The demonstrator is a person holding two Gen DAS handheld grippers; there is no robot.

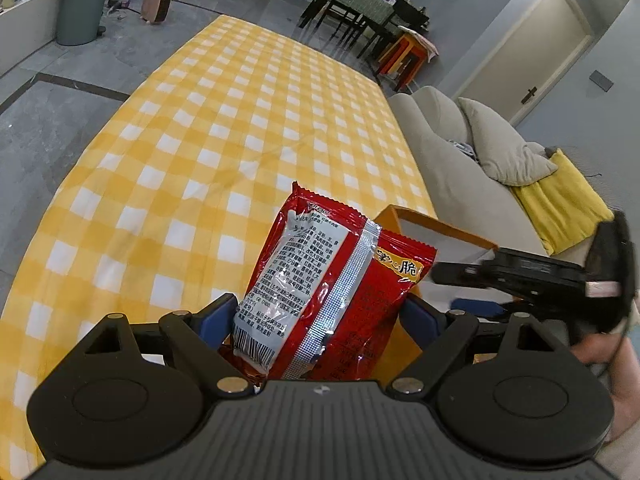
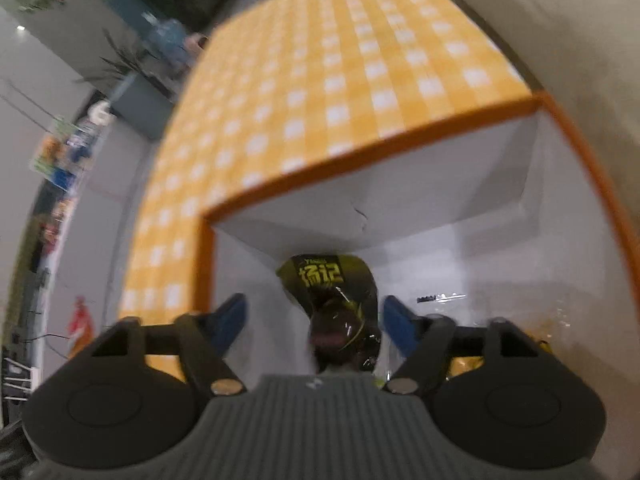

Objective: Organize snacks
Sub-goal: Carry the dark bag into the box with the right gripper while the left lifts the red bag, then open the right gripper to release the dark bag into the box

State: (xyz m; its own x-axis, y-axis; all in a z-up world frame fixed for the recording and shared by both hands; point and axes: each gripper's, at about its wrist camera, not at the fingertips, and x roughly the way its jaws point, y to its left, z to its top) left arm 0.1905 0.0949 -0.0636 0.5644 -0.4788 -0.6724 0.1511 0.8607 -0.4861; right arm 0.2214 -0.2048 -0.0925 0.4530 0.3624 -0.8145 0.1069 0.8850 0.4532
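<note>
Left gripper (image 1: pixel 316 312) holds the red snack packet (image 1: pixel 320 280) upright between its blue pads, lower centre of the left wrist view; packet fills the gap, so the jaws are clamped on it. Behind and right of the packet sits the orange-rimmed box (image 1: pixel 440 228), on the yellow checked bench (image 1: pixel 240 120) near its right edge.

Right gripper (image 2: pixel 314 316) is down inside the box (image 2: pixel 360 152), lower centre of its view. Jaws are wide, pads clear of the dark packet with yellow lettering (image 2: pixel 328 280) lying between them on the white box floor. No contact visible; the view is blurred, so cannot confirm. It looks released rather than gripped.

Progress: dark packet is in the box, plus some wrappers at lower right of that view, too blurred to identify. Red packet not yet in. Rest of the bench shows no other snacks, so likely near the end.
</note>
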